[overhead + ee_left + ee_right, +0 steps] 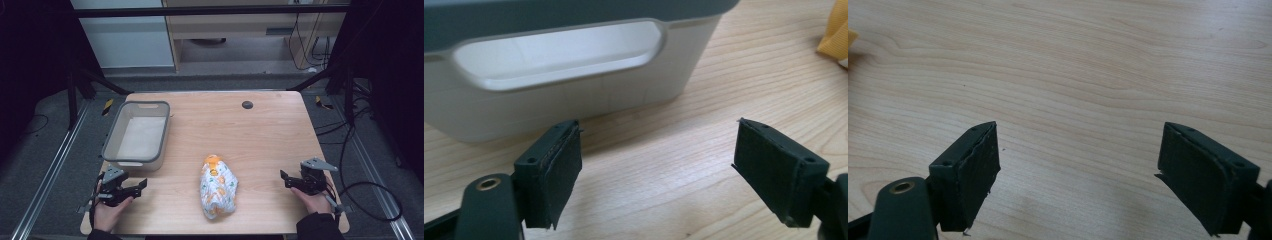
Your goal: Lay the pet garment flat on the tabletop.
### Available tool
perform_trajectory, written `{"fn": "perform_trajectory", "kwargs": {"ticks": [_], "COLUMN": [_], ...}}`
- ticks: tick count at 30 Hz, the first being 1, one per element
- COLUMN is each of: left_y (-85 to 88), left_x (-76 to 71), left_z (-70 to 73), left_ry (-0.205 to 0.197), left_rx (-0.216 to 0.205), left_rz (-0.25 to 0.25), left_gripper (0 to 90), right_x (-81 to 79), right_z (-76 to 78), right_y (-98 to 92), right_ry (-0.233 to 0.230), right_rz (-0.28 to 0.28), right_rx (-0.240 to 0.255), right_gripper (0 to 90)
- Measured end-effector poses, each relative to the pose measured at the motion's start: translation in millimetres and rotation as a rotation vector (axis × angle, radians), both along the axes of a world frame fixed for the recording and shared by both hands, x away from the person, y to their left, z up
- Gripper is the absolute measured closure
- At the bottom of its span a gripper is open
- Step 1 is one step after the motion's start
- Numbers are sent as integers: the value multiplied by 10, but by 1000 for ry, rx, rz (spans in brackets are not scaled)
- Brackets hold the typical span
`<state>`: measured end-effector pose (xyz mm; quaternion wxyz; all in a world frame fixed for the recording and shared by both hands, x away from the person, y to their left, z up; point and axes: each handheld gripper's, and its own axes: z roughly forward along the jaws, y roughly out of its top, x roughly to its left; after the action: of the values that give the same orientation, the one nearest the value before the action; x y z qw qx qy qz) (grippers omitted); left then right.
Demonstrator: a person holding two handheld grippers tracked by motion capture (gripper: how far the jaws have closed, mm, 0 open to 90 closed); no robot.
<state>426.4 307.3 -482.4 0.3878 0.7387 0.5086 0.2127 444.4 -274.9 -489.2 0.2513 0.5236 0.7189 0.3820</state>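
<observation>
Lying on its side near the front middle of the wooden table (270, 130), the crumpled white bag (218, 188) with orange print and an orange top sits between our hands. We hold the left tool (134, 187) spread and empty just before the grey-rimmed tub (134, 132), and the right tool (288, 179) likewise spread, pinching nothing.

On the table (260, 130) there is 1 grey bin (136, 134), 1 white bag printed in orange (218, 187) and 1 small dark round disc (247, 104). There are 2 tongs, the left tongs (131, 188) and the right tongs (291, 179), each with 2 black jaws, held by 2 hands.
</observation>
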Motion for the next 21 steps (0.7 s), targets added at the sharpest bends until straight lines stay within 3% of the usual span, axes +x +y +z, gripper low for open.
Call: {"fn": "perform_trajectory", "kwargs": {"ticks": [3, 11, 16, 21], "left_y": [-44, -77, -57, -57], "left_x": [-18, -36, -49, -59], "left_z": [17, 89, 180, 304], "left_ry": [12, -14, -26, -46], "left_rx": [-18, -26, -82, -110], "left_rz": [-9, -25, -19, -31], "left_gripper": [186, 218, 219, 222], "right_x": [-9, -47, -35, -33], "right_z": [12, 76, 151, 264], "right_y": [13, 105, 128, 165], "right_ry": [-6, -18, -44, -56], "right_rz": [5, 38, 38, 47], "right_rx": [5, 13, 13, 24], "right_gripper": [173, 169, 167, 165]}}
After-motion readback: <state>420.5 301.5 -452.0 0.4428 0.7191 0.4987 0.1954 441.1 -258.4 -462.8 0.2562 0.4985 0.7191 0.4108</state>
